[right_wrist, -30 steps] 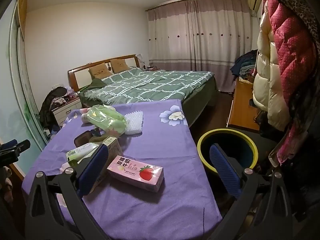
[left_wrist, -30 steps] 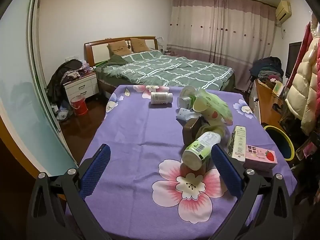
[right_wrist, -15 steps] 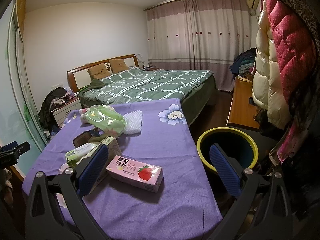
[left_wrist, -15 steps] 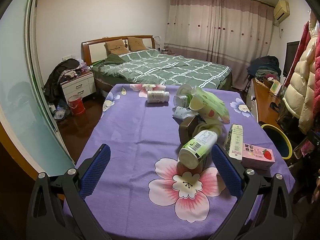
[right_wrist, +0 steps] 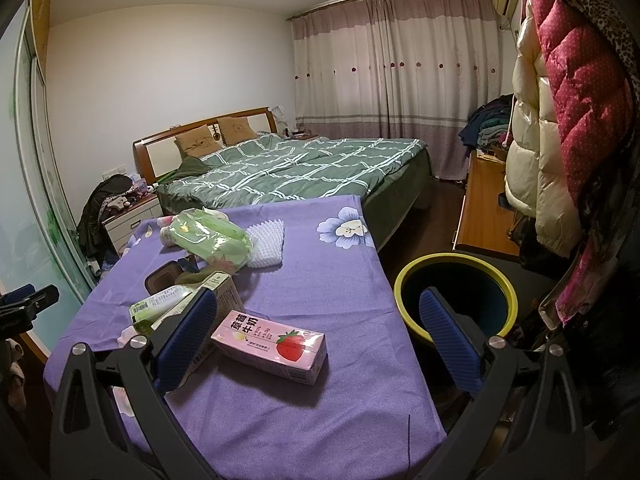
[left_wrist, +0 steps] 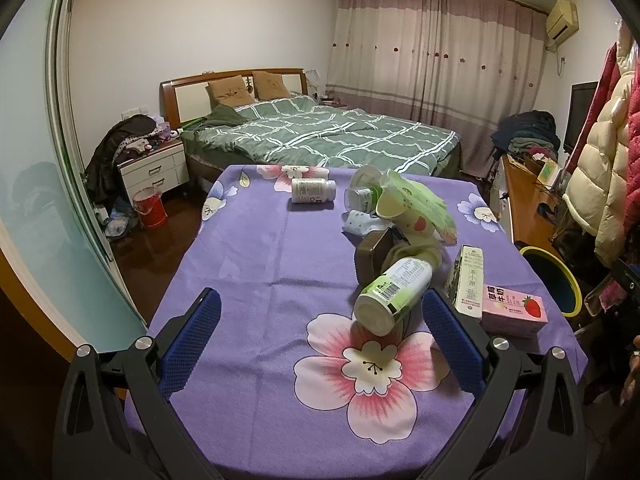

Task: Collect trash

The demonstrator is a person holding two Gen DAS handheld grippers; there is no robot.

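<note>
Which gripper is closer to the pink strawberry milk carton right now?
Right. The right gripper is open just above the carton; the left gripper, also open, sits farther left of it.

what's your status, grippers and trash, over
Left gripper open, empty. Right gripper open, empty, pink strawberry carton between its fingers. Trash all on table; bin beside it. Nothing blocking.

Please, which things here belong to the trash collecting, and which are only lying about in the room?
For the job: pink strawberry milk carton; green-label bottle; tea carton; white bottle; yellow-rimmed bin.

Only lying about: bed; coats; red bucket.
</note>
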